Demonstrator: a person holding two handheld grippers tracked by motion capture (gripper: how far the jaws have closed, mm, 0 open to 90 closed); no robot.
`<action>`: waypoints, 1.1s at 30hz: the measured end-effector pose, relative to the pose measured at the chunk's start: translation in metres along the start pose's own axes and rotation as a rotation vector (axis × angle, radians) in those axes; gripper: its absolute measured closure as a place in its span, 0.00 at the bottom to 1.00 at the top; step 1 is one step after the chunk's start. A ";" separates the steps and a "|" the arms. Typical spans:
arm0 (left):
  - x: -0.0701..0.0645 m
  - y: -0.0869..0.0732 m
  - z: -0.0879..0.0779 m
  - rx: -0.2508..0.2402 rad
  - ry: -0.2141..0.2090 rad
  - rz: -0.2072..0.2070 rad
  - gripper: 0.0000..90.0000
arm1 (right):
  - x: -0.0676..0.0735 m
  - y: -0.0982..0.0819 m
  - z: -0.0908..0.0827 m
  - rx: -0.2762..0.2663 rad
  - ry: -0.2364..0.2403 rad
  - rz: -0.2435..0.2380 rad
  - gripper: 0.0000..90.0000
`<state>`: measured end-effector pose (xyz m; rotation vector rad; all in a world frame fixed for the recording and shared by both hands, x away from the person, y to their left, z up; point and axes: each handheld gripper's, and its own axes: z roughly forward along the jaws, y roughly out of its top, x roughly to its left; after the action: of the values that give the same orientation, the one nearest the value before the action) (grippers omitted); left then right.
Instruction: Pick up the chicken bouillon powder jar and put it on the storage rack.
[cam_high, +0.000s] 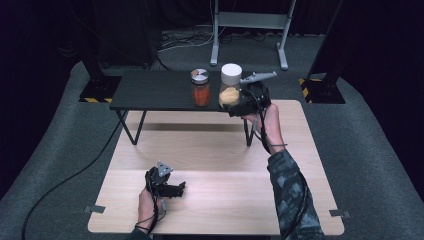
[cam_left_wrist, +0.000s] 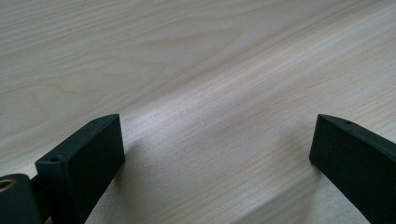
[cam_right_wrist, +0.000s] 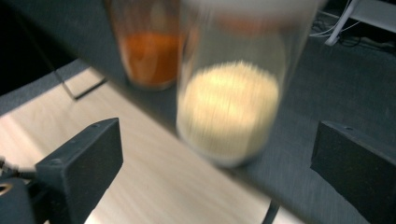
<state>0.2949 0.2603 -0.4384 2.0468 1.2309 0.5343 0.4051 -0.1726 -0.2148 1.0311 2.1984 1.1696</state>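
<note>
- High view: right gripper (cam_high: 239, 102) is seen at the near right edge of the black shelf (cam_high: 150, 90), right next to the jar w/ pale yellow contents (cam_high: 230, 87); that jar is stood upright on the shelf, white lid on top. Whether jaws touch the glass can't be told from here.
- High view: jar w/ orange contents (cam_high: 201, 87) is stood just left of the yellow one, close beside it, apart from the gripper. Metal-look lid w/ an orange segment is noted.
- High view: left gripper (cam_high: 172, 189) is held low over the light wood table (cam_high: 225, 200), near the front left, well apart from both jars.
- Left gripper view: jaws are spread wide, w/ nothing betw. them; bare wood grain is seen underneath.
- Right gripper view: jaws are spread wide; the yellow jar (cam_right_wrist: 229, 112) is framed betw. them but farther off, pads not pressed on it. Pic is blurred. Jar base is sat near the shelf edge (cam_right_wrist: 154, 112), orange jar (cam_right_wrist: 149, 51) behind and to the left. Table (cam_right_wrist: 140, 186) is seen below.
</note>
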 end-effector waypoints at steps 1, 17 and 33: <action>0.000 0.000 0.000 0.001 0.000 0.000 0.03 | 0.000 -0.004 -0.002 0.005 0.002 0.001 0.01; -0.001 0.000 0.000 -0.001 0.005 0.003 0.03 | 0.005 -0.146 -0.013 0.119 0.030 0.057 0.00; -0.002 0.000 0.000 -0.003 0.008 0.003 0.03 | 0.025 -0.272 -0.018 0.081 -0.147 0.226 0.00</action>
<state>0.2940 0.2585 -0.4386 2.0463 1.2309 0.5456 0.2667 -0.2609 -0.4337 1.3845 2.0699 1.0659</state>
